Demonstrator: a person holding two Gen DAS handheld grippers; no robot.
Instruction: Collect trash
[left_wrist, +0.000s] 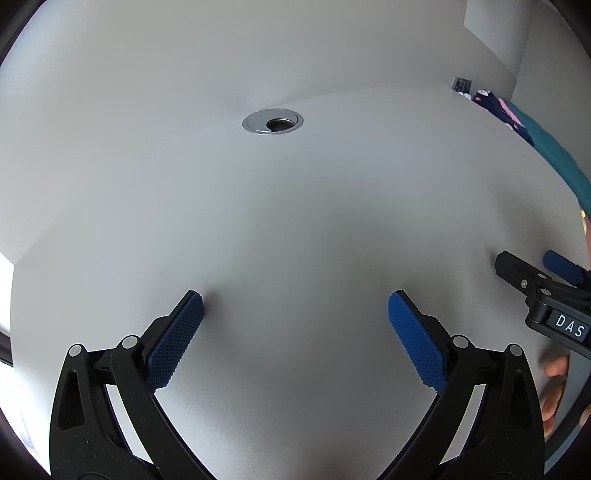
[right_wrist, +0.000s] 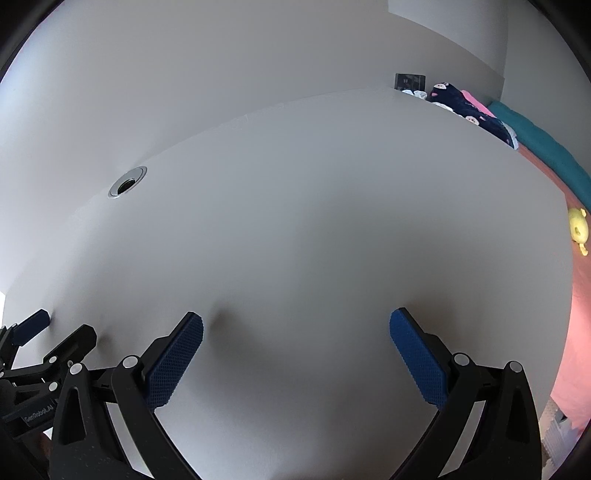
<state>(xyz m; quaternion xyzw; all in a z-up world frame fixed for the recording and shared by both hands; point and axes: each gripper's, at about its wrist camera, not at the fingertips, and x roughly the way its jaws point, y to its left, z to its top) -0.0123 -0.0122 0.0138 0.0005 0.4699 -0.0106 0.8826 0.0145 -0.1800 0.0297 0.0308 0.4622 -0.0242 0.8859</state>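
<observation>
No trash shows in either view. My left gripper (left_wrist: 295, 299) is open and empty, its blue pads spread wide just above the white desk (left_wrist: 295, 206). My right gripper (right_wrist: 295, 319) is open and empty too, low over the same desk (right_wrist: 314, 221). The right gripper also shows at the right edge of the left wrist view (left_wrist: 524, 264), held by a hand. The left gripper shows at the lower left of the right wrist view (right_wrist: 62, 326).
A round metal cable grommet (left_wrist: 273, 123) sits in the desk near the back wall; it also shows in the right wrist view (right_wrist: 127, 182). Beyond the desk's right edge lie a dark patterned cloth (right_wrist: 469, 110), a teal blanket (right_wrist: 546, 147) and a yellow plush toy (right_wrist: 578, 225).
</observation>
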